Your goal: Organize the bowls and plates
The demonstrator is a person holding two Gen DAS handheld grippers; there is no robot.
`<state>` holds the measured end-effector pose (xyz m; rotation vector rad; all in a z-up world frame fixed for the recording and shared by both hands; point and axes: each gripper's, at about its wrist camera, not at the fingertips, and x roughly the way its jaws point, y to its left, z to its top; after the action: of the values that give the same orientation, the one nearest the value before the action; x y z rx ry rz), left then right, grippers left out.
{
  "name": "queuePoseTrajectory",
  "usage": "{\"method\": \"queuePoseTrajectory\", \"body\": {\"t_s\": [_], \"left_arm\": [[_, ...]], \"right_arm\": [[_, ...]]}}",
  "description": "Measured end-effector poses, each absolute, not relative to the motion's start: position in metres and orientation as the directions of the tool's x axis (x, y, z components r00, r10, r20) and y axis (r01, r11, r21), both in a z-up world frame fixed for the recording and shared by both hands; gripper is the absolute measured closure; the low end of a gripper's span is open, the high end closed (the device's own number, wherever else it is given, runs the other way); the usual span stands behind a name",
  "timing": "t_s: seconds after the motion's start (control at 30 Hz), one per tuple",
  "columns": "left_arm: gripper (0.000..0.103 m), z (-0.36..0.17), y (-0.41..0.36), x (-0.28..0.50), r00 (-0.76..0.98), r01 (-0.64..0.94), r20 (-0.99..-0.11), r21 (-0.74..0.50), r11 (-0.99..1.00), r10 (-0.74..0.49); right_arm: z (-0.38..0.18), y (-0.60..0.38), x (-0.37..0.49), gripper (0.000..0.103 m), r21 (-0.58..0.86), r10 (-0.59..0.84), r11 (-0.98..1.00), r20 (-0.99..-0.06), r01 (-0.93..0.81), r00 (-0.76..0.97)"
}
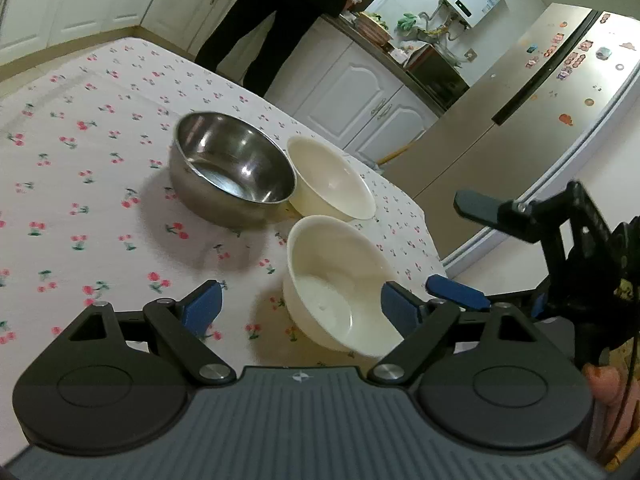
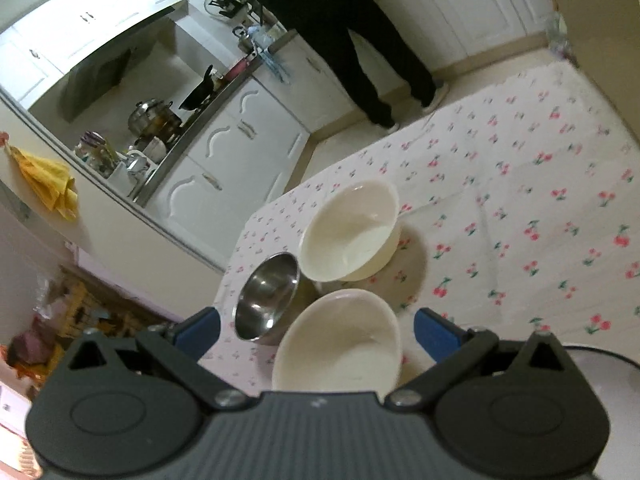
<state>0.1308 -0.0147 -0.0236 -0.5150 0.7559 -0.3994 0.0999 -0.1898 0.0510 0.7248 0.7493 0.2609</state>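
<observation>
A steel bowl and two cream bowls stand close together on a cherry-print tablecloth. In the left wrist view the far cream bowl touches the steel bowl, and the near cream bowl lies between my left gripper's open blue fingers. The right gripper shows at the right edge, open. In the right wrist view my right gripper is open above the nearer cream bowl, with the steel bowl to the left and the other cream bowl beyond.
A person in black stands at the white kitchen cabinets beyond the table. A steel fridge stands to the right. The table edge runs close to the bowls. A pale rounded rim shows at the lower right.
</observation>
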Motion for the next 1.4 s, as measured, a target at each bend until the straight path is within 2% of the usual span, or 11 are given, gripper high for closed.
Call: {"method": "queuePoseTrajectory", "body": {"t_s": [0.53,1.4], "left_arm": [[0.000,-0.032,-0.034,0.144,0.653,0.223,-0.462,-0.640,0.735,-0.600],[0.000,-0.001,0.017,0.093,0.736,0.191,-0.414,-0.631,0.752,-0.535]], "right_arm": [[0.042,-0.176,0.129,0.001,0.659,0.511,0.752,-0.602,0.020,0.613],[0.061,-0.135,0.101,0.000,0.755,0.607,0.654,-0.485,-0.047,0.630]]}}
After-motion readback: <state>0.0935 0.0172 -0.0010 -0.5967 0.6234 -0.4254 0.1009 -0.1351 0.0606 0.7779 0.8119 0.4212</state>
